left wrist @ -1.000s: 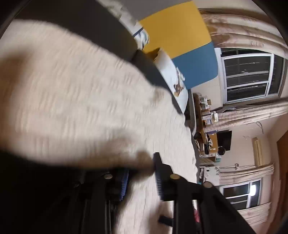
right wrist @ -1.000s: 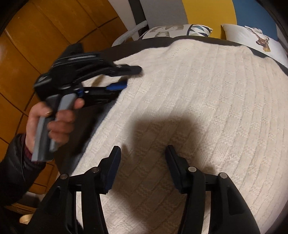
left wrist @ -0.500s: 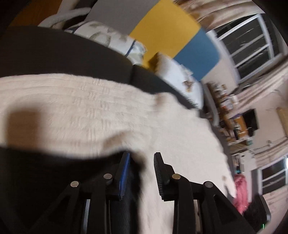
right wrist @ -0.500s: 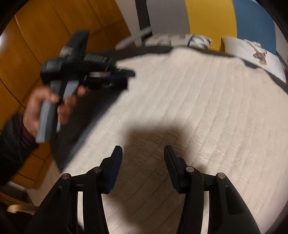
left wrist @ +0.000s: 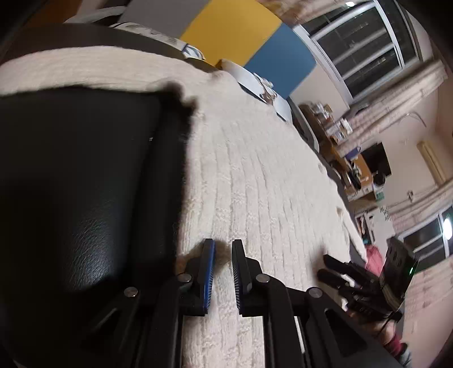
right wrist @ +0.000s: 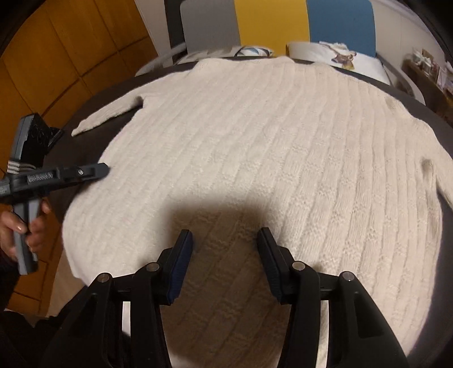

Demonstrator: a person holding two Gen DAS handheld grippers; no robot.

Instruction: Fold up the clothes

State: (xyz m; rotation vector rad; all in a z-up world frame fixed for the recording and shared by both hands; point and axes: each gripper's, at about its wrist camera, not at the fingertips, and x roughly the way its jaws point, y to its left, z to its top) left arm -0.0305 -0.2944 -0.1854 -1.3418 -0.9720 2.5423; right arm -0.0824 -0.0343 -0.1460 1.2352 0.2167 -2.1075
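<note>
A cream ribbed knit sweater point(right wrist: 269, 147) lies flat, front up, on a dark bed cover point(right wrist: 85, 113). Its left sleeve point(right wrist: 107, 119) points out to the left and the right sleeve point(right wrist: 436, 175) runs off to the right. My left gripper point(left wrist: 223, 246) hovers over the sweater's left side edge point(left wrist: 192, 198). Its jaws are closing to a narrow gap with no cloth pinched between them. A hand holds the left gripper point(right wrist: 103, 169) at the left of the right wrist view. My right gripper point(right wrist: 223, 246) stands open above the hem, nothing between its fingers, and the right gripper point(left wrist: 322, 265) also shows low in the left wrist view.
Two pillows point(right wrist: 339, 56) lie at the head of the bed under grey, yellow and blue wall panels point(right wrist: 271, 22). Orange wooden doors point(right wrist: 70, 51) stand to the left. A cluttered shelf point(left wrist: 334, 133), curtains and windows point(left wrist: 368, 48) are on the right.
My left gripper moved from the sweater's upper left down to its side edge and its jaws narrowed. The right gripper drew back toward the hem, so more of the sweater shows.
</note>
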